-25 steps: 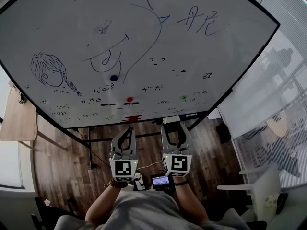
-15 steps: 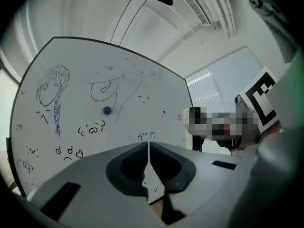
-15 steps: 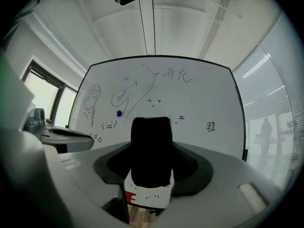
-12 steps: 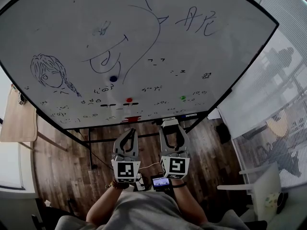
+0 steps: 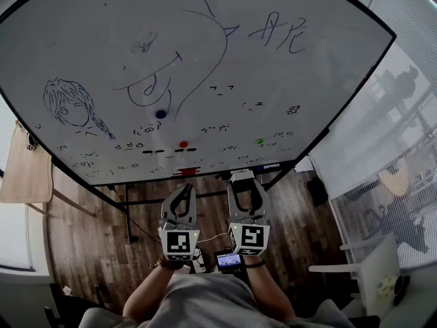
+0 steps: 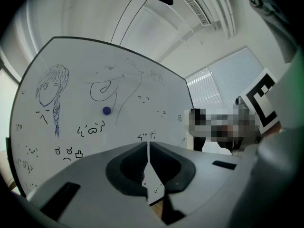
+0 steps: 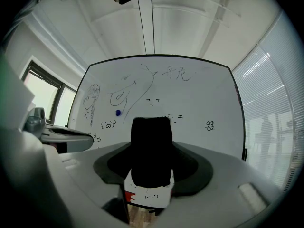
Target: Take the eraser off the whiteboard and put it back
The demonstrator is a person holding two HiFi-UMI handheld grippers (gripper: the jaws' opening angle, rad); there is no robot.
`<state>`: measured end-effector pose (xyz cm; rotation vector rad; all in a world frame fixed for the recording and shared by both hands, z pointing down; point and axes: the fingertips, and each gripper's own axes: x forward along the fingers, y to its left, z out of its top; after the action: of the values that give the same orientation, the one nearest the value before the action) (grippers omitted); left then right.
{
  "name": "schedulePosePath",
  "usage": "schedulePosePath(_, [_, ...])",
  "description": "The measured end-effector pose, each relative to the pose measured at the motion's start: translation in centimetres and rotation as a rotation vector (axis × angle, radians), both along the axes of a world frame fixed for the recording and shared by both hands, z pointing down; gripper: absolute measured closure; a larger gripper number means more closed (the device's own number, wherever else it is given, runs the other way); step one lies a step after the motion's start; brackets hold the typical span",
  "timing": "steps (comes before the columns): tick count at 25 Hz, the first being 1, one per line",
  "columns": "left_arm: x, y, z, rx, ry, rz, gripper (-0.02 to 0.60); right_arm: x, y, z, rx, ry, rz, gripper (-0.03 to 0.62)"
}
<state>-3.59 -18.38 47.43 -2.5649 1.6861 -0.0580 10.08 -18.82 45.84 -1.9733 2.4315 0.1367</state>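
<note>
The person's arms [image 5: 145, 291] come up from the bottom of the head view, side by side and close in to the body, each hand carrying its tongs level toward the whiteboard [image 5: 314, 74]. The left tongs [image 5: 184, 188] sit just beside the right tongs [image 5: 246, 181], and both marker cubes face up at the camera. Seen along its own jaws, the left tongs are together with only a thin slit between the pads and nothing in them. The right tongs stand wide and are clamped on the eraser [image 7: 151, 151], which rises upright between the jaws. Its black felt face is turned back to the camera, and a white body with a red mark shows under it. From the head view the eraser is only a pale block at the tips of the right tongs, just below the board's lower edge [image 5: 136, 178] and over the wooden floor [image 5: 89, 231]. Whether it touches the board cannot be told from any view. Its far side is hidden, and it covers part of the board's writing in the right gripper view. The board carries line drawings, small scribbles and three round magnets, blue [image 5: 161, 113], red [image 5: 183, 143] and green [image 5: 259, 141]. A few small things lie along the lower edge, one of them red, too small to make out. The board's corners are cut off by the picture's round rim.
</note>
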Motion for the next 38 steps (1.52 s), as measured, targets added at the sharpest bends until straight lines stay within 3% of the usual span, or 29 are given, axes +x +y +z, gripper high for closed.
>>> schedulePosePath(19, [-0.5, -0.5, 0.0, 0.0, 0.002, -0.017, 0.574, 0.6, -2.0, -0.6, 0.018, 0.014, -0.006, 0.359])
schedulePosePath(38, [-1.1, -1.0, 0.8, -0.02, -0.014, -0.038, 0.574, 2.2, -10.2, -0.2, 0.016, 0.05, 0.002, 0.359])
